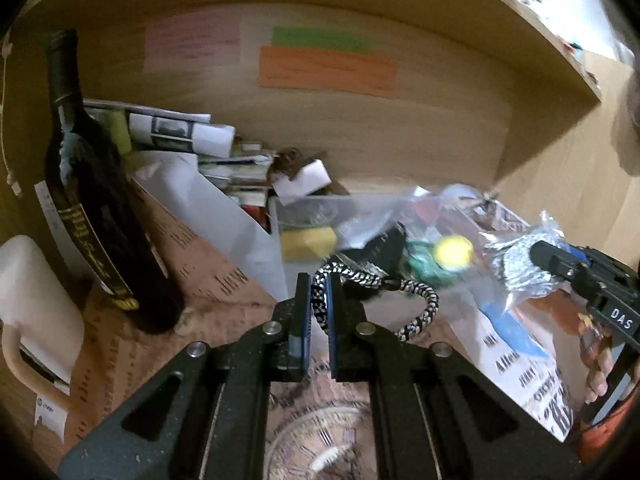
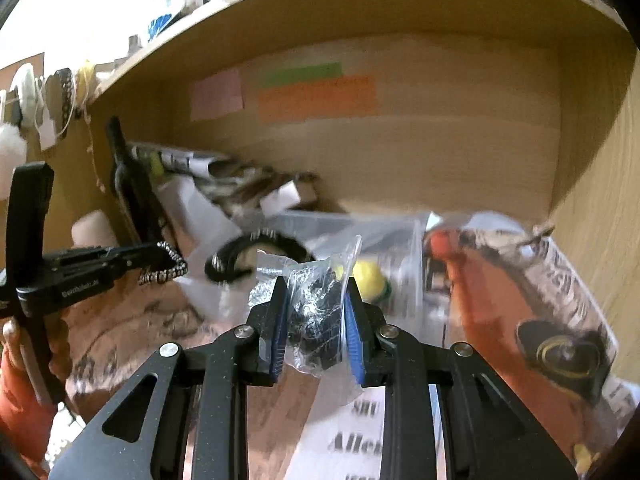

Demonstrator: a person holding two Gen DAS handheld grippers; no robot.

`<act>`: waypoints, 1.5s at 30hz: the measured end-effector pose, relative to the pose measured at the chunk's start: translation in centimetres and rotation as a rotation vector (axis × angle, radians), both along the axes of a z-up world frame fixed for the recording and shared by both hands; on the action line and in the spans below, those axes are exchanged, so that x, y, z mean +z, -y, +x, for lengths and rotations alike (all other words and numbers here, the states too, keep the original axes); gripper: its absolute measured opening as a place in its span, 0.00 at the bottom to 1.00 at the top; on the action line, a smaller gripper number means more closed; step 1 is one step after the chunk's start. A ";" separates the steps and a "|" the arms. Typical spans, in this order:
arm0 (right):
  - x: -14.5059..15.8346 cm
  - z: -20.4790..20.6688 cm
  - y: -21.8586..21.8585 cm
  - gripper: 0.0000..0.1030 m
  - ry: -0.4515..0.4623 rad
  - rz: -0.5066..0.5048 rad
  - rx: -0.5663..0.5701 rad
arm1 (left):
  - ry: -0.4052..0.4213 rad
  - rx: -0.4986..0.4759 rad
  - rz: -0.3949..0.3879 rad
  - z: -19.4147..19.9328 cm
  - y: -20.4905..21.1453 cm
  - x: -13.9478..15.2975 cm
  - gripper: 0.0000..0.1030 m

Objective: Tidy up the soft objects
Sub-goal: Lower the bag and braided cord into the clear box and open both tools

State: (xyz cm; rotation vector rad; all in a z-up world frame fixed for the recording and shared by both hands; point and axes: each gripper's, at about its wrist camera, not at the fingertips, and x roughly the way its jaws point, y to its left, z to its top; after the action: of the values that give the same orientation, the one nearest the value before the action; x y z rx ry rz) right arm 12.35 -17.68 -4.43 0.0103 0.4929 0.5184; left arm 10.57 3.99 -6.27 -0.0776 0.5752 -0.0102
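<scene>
My left gripper (image 1: pixel 319 286) is shut on a black-and-white braided cord loop (image 1: pixel 416 300), held above the papers inside a wooden shelf compartment. It also shows in the right wrist view (image 2: pixel 170 262) with the cord (image 2: pixel 162 272). My right gripper (image 2: pixel 316 286) is shut on a small clear plastic bag with dark contents (image 2: pixel 316 304); in the left wrist view this gripper (image 1: pixel 538 256) holds the bag (image 1: pixel 520 268) at the right. A yellow soft ball (image 1: pixel 453 251) lies in a clear bag behind both grippers, and also shows in the right wrist view (image 2: pixel 370 276).
A dark wine bottle (image 1: pixel 92 208) stands at left, a cream mug (image 1: pixel 36 304) beside it. A clear bin (image 1: pixel 304 216) holds a yellow sponge (image 1: pixel 306 242). Newspapers (image 1: pixel 176 130) and paper clutter fill the back. Coloured notes (image 1: pixel 326 68) are stuck on the back wall. A black coiled band (image 2: pixel 248 254) lies mid-shelf.
</scene>
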 end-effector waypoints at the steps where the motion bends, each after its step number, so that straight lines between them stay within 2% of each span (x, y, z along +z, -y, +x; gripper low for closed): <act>1: 0.2 0.3 -0.2 0.22 0.006 0.002 -0.001 | -0.001 0.014 -0.001 0.4 -0.3 0.0 0.06; 5: 0.4 1.8 -1.2 0.23 0.019 -0.008 -0.001 | -0.025 0.057 -0.009 2.3 -1.4 -0.7 0.06; 10: -0.7 3.8 -2.9 0.22 -0.011 -0.038 0.008 | -0.070 0.105 0.003 4.7 -1.8 -2.4 0.06; 16: -2.4 5.6 -4.4 0.22 -0.052 -0.073 0.010 | -0.097 0.101 0.010 5.9 -1.2 -3.2 0.06; 18: -2.8 6.0 -4.8 0.23 -0.064 -0.085 0.017 | -0.100 0.097 0.027 6.0 -0.9 -3.3 0.10; 21: -3.3 6.3 -5.4 0.24 -0.081 -0.112 0.032 | -0.115 0.081 0.025 6.0 -0.7 -3.6 0.27; 22: -3.5 6.3 -5.6 0.24 -0.088 -0.122 0.040 | -0.116 0.079 0.021 5.9 -0.8 -3.7 0.36; 23: -3.7 6.3 -5.8 0.25 -0.091 -0.130 0.040 | -0.113 0.079 0.020 5.8 -0.8 -3.7 0.44; 25: -3.8 6.2 -6.0 0.25 -0.088 -0.149 0.037 | -0.101 0.083 0.020 5.4 -0.9 -3.7 0.50; 28: -3.7 6.1 -5.9 0.30 -0.086 -0.156 0.038 | -0.095 0.076 0.016 4.8 -0.9 -3.3 0.51; 30: -3.4 5.9 -5.6 0.42 -0.082 -0.149 0.029 | -0.087 0.071 0.012 4.4 -0.9 -2.9 0.54; 33: -2.7 5.5 -5.0 0.50 -0.064 -0.128 0.020 | -0.061 0.071 0.012 3.5 -0.8 -2.1 0.59; 37: -1.2 4.6 -4.2 0.52 -0.035 -0.098 0.015 | -0.010 0.063 0.004 2.0 -0.7 -0.5 0.61; 45: 2.9 0.8 -2.1 0.59 0.079 -0.024 0.016 | 0.128 0.037 -0.003 -1.9 0.0 3.4 0.66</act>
State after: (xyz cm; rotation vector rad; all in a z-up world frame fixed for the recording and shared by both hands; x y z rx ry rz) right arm 13.18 -15.56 -1.56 -0.0368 0.4224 0.5261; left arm 8.65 4.00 -2.85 -0.0899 0.4454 0.0199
